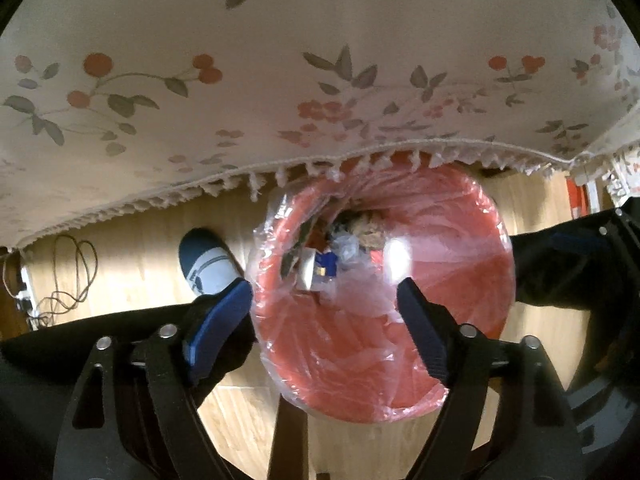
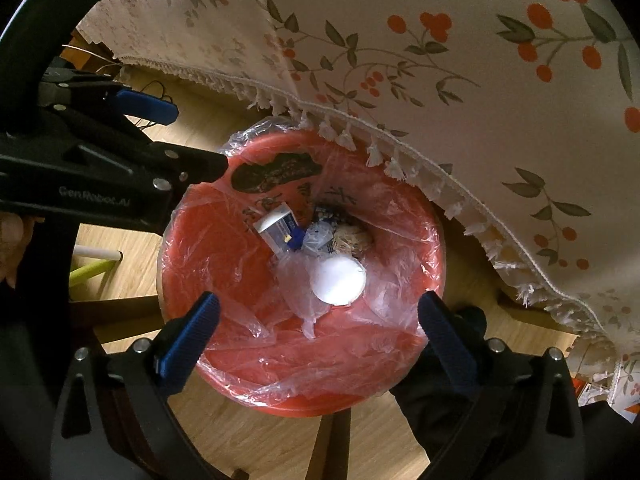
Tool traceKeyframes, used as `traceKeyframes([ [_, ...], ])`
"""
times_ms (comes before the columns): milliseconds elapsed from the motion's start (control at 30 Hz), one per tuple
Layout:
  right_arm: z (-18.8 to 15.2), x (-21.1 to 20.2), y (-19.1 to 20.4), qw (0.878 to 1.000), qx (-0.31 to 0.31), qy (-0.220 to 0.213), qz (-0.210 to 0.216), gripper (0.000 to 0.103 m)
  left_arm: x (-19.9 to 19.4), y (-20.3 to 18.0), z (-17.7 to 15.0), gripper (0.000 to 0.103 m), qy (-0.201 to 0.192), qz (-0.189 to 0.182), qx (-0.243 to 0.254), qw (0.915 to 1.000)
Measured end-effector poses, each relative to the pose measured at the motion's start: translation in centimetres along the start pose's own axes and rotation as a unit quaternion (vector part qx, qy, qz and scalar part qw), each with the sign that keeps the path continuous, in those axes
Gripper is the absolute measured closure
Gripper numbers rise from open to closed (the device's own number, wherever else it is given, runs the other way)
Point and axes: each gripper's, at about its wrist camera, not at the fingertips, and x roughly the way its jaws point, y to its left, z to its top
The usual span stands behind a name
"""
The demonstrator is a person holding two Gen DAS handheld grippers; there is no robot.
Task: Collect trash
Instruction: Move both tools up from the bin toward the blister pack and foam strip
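**Bin under both grippers, jaws released**

Left wrist view: the left gripper (image 1: 324,308) pointed straight down over the red bin (image 1: 460,240), which stood on the wooden floor (image 1: 132,252) partly under the fringed edge of the flowered tablecloth (image 1: 280,60). Its jaws stood wide apart with nothing between the blue pads (image 1: 218,320). A clear plastic liner (image 1: 320,340) covered the bin's inside, and glare washed out much of the bottom; only a blue-and-white box (image 1: 320,272) and some brownish scraps (image 1: 372,228) could be made out. This view alone showed a person's foot in a blue and white sock (image 1: 206,260) just left of the bin, and a loose cable (image 1: 68,276) on the floor.

Right wrist view: the right gripper (image 2: 318,332) hung above the same bin (image 2: 192,248), jaws spread wide and empty. Here the bottom was far clearer: a white round lid or cup (image 2: 339,280), the blue-and-white box (image 2: 278,226), crumpled clear wrap (image 2: 318,238) and the brown scraps (image 2: 352,242), all lying inside. Dark printing showed on the bin's inner wall. The left gripper (image 2: 188,136) reached in from the left over the rim, which its own view could not show.
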Motion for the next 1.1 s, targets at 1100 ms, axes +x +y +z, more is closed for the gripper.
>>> traceKeyframes([
  [1100,8.1,-25.2,-11.0,0.946,0.080,-0.270,-0.159,0.005,-25.1,2.6,11.3,0.006,-0.234,0.050,0.042,0.9699],
])
